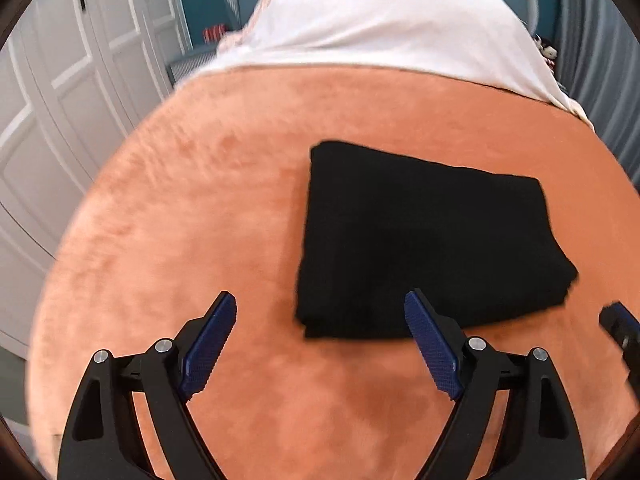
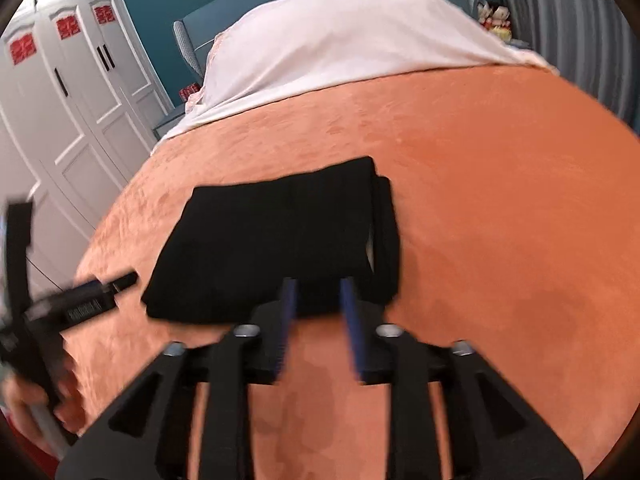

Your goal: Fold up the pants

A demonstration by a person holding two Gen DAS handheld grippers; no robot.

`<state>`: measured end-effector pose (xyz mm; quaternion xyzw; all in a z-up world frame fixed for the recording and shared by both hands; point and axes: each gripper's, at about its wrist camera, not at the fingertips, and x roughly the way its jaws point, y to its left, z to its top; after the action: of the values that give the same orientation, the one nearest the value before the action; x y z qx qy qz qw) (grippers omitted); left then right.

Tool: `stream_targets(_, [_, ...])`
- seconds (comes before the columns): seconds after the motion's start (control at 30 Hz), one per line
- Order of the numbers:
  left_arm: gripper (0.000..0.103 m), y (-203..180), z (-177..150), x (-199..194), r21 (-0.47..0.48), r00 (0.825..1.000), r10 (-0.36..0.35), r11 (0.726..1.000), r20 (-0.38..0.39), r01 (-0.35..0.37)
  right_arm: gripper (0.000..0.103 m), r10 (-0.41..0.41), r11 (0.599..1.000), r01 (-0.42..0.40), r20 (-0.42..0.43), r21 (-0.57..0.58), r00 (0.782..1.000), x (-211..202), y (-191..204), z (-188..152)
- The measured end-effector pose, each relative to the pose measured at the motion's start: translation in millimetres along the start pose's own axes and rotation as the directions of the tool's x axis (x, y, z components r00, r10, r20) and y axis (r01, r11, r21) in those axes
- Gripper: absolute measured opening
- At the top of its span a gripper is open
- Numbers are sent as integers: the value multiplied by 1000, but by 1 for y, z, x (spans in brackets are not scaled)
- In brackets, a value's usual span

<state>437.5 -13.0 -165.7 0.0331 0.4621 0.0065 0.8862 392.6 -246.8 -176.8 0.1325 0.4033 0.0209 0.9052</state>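
The black pants (image 1: 424, 240) lie folded into a compact rectangle on the orange bedspread (image 1: 200, 208); they also show in the right wrist view (image 2: 276, 240). My left gripper (image 1: 320, 300) is wide open and empty, just in front of the pants' near left corner. My right gripper (image 2: 318, 284) is open with a narrow gap, empty, just in front of the pants' near edge. The left gripper also shows at the left of the right wrist view (image 2: 80, 304), and a tip of the right gripper shows at the right edge of the left wrist view (image 1: 618, 320).
The orange bedspread (image 2: 500, 240) covers the bed. A white sheet (image 1: 380, 28) covers the pillow end at the back. White wardrobe doors (image 2: 72, 92) stand to the left and a grey curtain (image 2: 568, 20) hangs to the right.
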Motion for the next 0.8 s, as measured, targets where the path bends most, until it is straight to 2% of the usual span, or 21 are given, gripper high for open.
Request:
stream_targets(0.1, [84,-4,-22,-49,43,1000,12,999,28,-13,42,-13,999,13,-3,-49,1000,-38,15,-31])
stream_targets(0.2, [84,-5,-44,-80,51,1000,4,999,13,-5,44,-14,997,13,-9,-76,1000,-71,28,-55])
stream_targets(0.27, [84,-6,-57,-99,53,1000,12,999,9,-13,51,-17,997,16,-15,-77,1000,-88,36,-66])
stream_targets(0.33, [84,-5,-72,-116,60,1000,28,998,13,-28,63,-14,998,14,-13,-56,1000,-108,41,-76])
stream_targets(0.43, [88,-8,-96,-145,79,998,49,996,30,-51,73,-25,998,26,21,-59,999,-139,49,-87])
stream_targets(0.5, [90,-9,-113,-166,89,997,63,994,38,-67,75,-43,997,44,32,-60,999,-151,52,-91])
stream_targets(0.6, [91,-8,-134,-192,84,997,56,995,44,-60,82,-47,997,49,45,-55,998,-177,54,-101])
stream_targets(0.8, [91,-3,-161,-228,54,999,8,998,40,-11,84,-58,996,63,73,-67,996,-223,54,-123])
